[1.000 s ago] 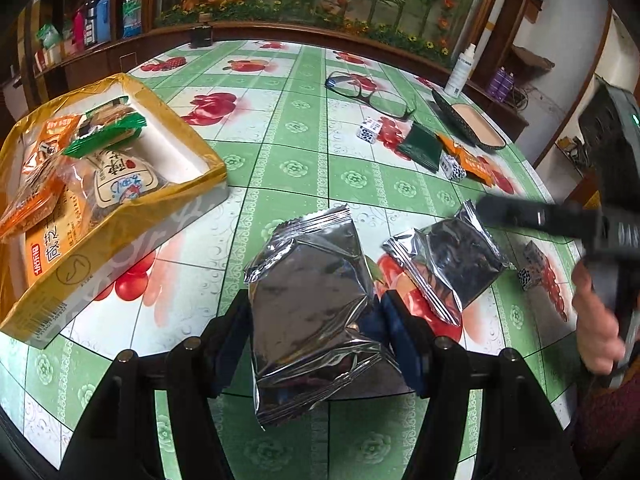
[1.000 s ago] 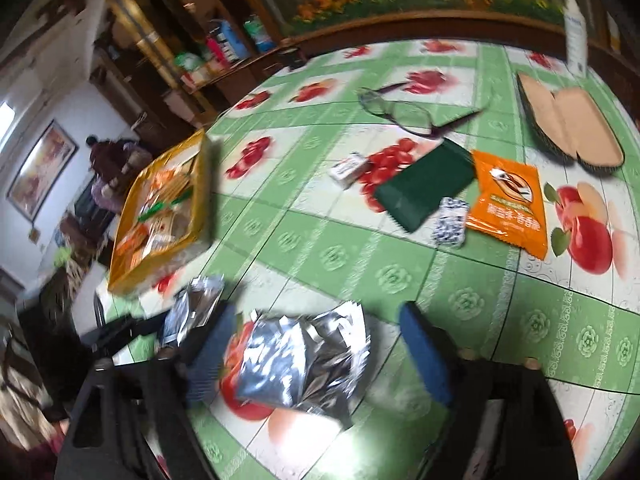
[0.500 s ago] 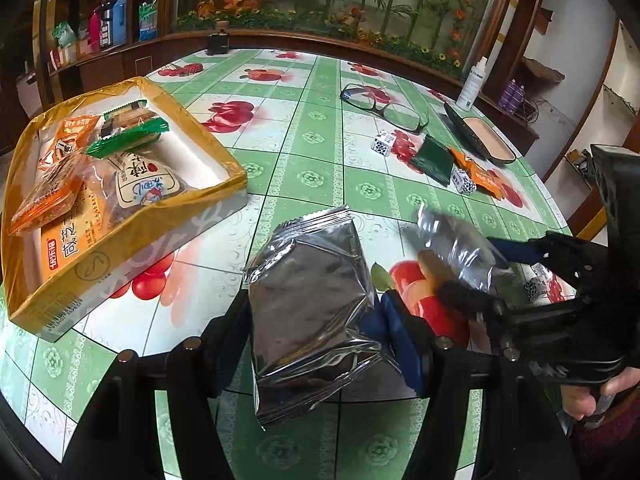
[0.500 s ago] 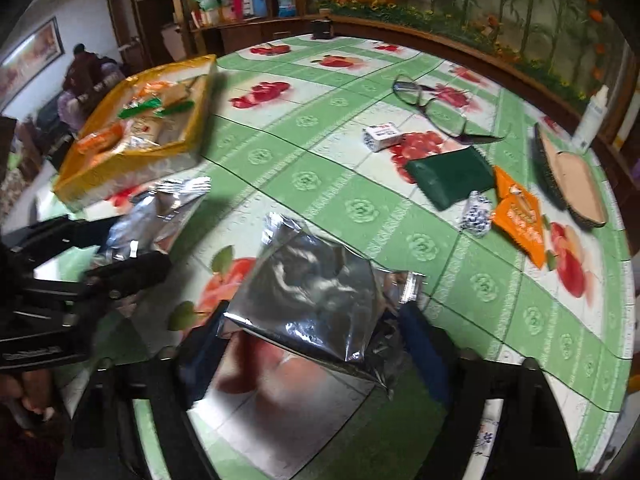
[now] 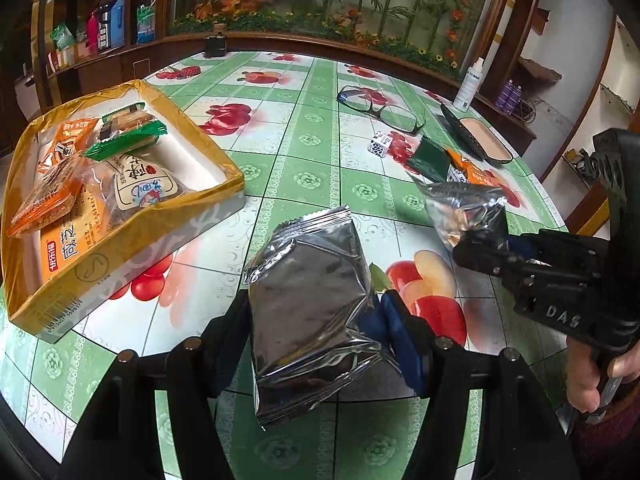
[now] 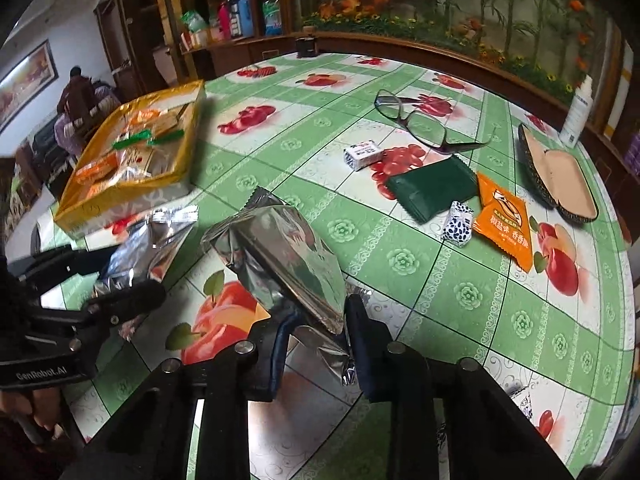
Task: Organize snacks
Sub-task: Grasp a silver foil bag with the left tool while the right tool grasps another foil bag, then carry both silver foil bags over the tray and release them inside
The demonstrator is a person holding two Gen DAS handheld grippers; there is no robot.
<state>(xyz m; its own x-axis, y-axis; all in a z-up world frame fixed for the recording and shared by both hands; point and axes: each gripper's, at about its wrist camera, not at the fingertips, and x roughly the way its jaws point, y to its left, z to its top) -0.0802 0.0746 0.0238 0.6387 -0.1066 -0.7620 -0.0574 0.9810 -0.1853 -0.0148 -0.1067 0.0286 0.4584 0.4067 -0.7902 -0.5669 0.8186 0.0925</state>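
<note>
1. Worktop [image 5: 320,184]: covered in a green-checked, fruit-printed cloth.
2. Yellow snack box [image 5: 224,192]: rests on the worktop at far left, partly filled with packets.
3. Left hand-held gripper [image 5: 312,332]: pinching a large silver packet [image 5: 308,304] between its fingers, above the worktop.
4. Right hand-held gripper [image 6: 316,332]: clamped on a smaller silver packet [image 6: 288,256], raised off the cloth.
5. Green packet [image 6: 432,188], orange packet [image 6: 504,224]: lie side by side near the eyeglasses [image 6: 424,124].

Open tablecloth [image 5: 304,160] between me and box [image 5: 224,200]; glasses [image 5: 380,106], green packet [image 6: 432,190], orange packet [image 6: 506,226] crowd far right.
</note>
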